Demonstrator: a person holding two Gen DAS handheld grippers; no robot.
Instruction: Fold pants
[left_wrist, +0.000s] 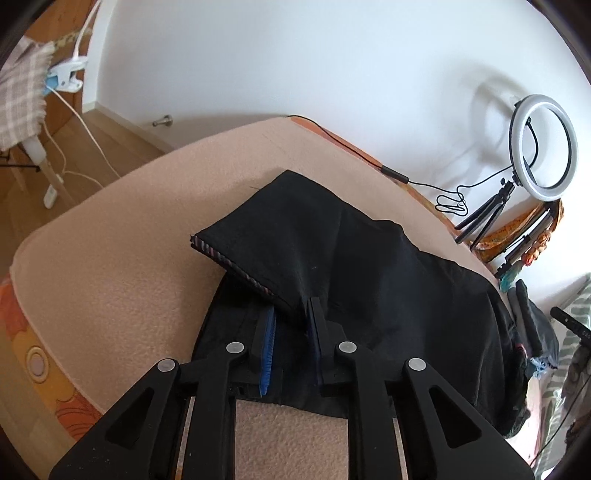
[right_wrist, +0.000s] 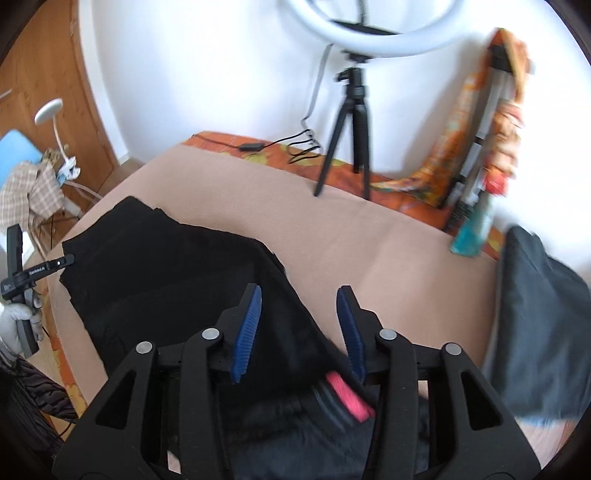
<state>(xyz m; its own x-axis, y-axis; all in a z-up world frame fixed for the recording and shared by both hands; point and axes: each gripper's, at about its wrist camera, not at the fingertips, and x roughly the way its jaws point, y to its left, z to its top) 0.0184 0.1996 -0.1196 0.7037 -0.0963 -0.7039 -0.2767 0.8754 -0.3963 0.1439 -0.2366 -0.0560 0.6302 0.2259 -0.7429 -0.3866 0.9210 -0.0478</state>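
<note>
Two grippers are in play, and your left gripper has its fingers pinched on a raised flap of the black pants, the blue pad of one finger showing just under the cloth's striped inner edge. The pants lie spread over the peach blanket that covers the table, reaching from the near middle out to the far right, where the cloth drapes off the edge. Your right gripper hangs over the near right part of the pants with its jaws parted and nothing between the blue pads; below it you can see a pink object among dark cloth, too blurred to name. In the right wrist view, your gloved left hand shows at the far left, beside the pants' edge. A ring light on a small tripod stands at the far right of the table, its cable trailing along the far edge, and a dark grey garment lies to the right
</note>
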